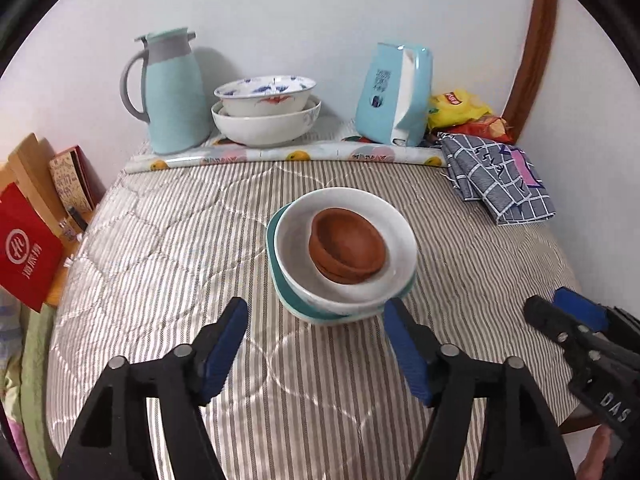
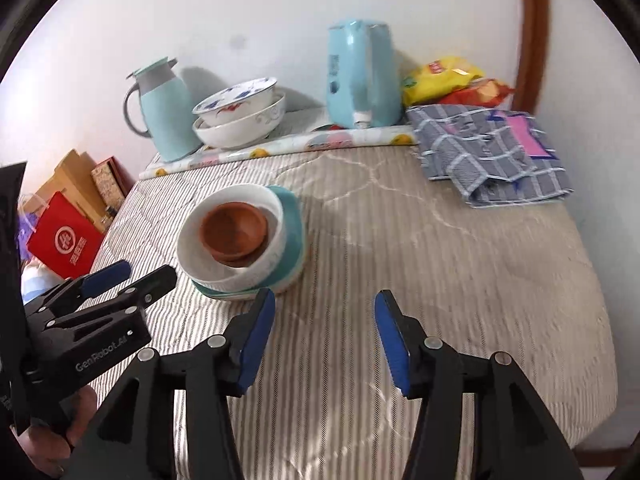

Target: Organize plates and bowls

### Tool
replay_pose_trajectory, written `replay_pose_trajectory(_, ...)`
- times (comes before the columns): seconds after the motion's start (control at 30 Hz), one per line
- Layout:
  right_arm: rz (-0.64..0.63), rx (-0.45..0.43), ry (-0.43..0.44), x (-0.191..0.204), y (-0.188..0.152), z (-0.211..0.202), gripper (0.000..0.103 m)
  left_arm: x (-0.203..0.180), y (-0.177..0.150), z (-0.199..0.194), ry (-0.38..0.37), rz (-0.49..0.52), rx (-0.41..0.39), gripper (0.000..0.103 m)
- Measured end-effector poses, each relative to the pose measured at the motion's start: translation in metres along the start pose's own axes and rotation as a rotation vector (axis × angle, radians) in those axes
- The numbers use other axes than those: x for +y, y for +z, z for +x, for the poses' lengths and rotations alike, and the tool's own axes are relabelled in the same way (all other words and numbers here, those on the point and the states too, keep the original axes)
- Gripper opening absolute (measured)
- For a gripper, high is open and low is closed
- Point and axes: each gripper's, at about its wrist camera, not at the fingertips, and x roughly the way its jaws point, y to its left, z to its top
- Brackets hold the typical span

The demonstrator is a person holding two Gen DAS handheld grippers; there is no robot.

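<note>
Brown bowls nested in white bowl on teal plate, left gripper and right gripper near white bowl, both spread, empty

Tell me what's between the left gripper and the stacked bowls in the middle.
Nothing: only bare striped cloth separates the left gripper from the stacked bowls, seen in the left wrist view.

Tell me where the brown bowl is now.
In both wrist views the brown bowl sits nested inside the white bowl, mid-table on the striped cloth.
</note>
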Motion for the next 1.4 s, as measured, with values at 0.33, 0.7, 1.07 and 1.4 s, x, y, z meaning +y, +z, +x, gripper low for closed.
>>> replay_pose_trajectory(0.33,-0.008,-0.081,-0.059,-0.007,-0.028,-0.056,0.084,-0.021,-0.02,-0.049,-0.012,0.02,-0.07,0.076)
replay_pose_trajectory(0.7,-0.022,-0.121,-0.071,-0.003,-0.054,-0.086,0.084,-0.025,-0.045,-0.082,-0.003,0.002,-0.121,0.091)
replay_pose_trajectory(1.07,-0.017,-0.144,-0.071,-0.004,-0.061,-0.1,0.084,-0.021,-0.051,-0.093,0.013,-0.019,-0.135,0.094)
replay_pose_trajectory(1.4,-0.02,-0.143,-0.08,-0.005,-0.064,-0.105,0.084,-0.022,-0.052,-0.101,0.019,-0.017,-0.149,0.094)
